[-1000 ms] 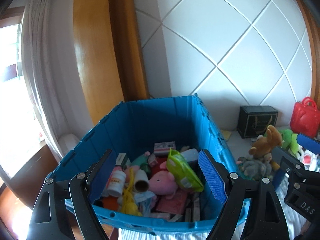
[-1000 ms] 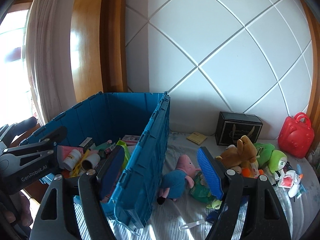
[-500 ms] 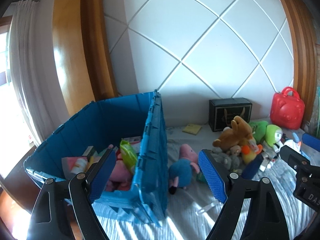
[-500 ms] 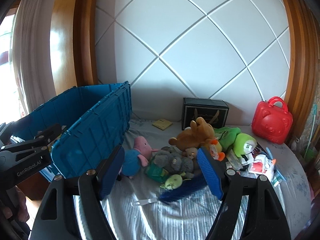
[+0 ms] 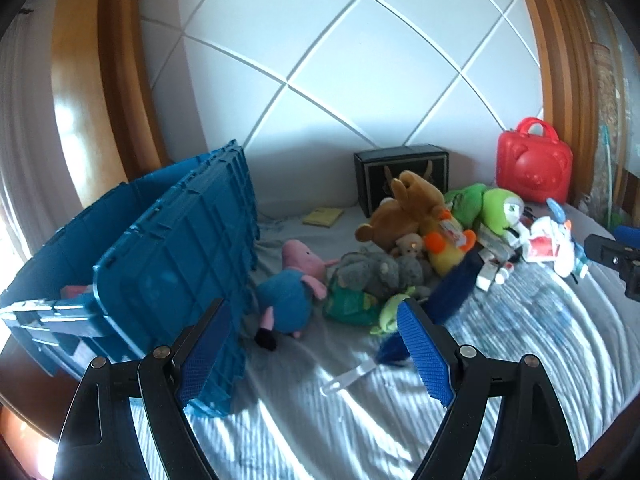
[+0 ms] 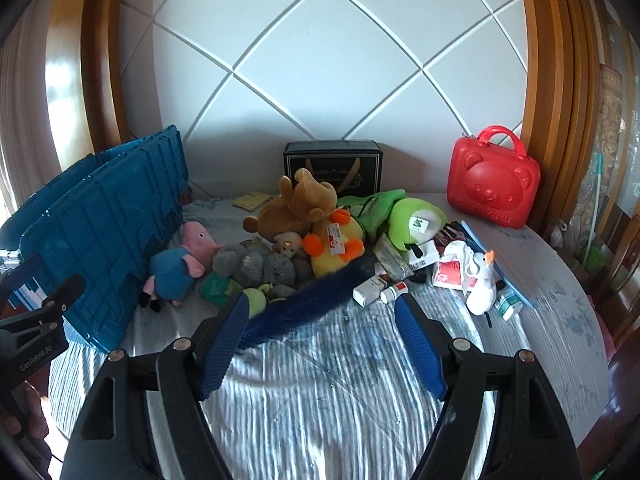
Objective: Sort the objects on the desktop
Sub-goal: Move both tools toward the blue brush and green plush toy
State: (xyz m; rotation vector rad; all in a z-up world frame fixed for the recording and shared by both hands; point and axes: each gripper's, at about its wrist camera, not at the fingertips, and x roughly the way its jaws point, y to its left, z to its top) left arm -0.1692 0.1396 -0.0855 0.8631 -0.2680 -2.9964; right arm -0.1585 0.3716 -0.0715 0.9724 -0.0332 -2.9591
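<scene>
A blue plastic crate (image 5: 172, 264) stands at the left of the striped table; it also shows in the right wrist view (image 6: 100, 232). A heap of toys lies beside it: a pink-and-blue pig plush (image 6: 180, 264), grey plush (image 6: 256, 266), brown bear (image 6: 296, 204), yellow duck (image 6: 336, 248), green plush (image 6: 412, 220), a dark blue feather (image 6: 304, 300), small boxes and a white goose (image 6: 480, 280). My left gripper (image 5: 312, 348) is open and empty, short of the pig plush (image 5: 292, 284). My right gripper (image 6: 320, 344) is open and empty above the table, just before the feather.
A black gift box (image 6: 332, 164) and a red bear-shaped case (image 6: 492, 188) stand against the white padded wall. A yellow notepad (image 6: 252, 200) lies near the box. A clear plastic piece (image 5: 348, 376) lies on the cloth. The table edge curves at right.
Both grippers have swung right, away from the crate's inside, and now face the toy heap. Both stay open and empty.
</scene>
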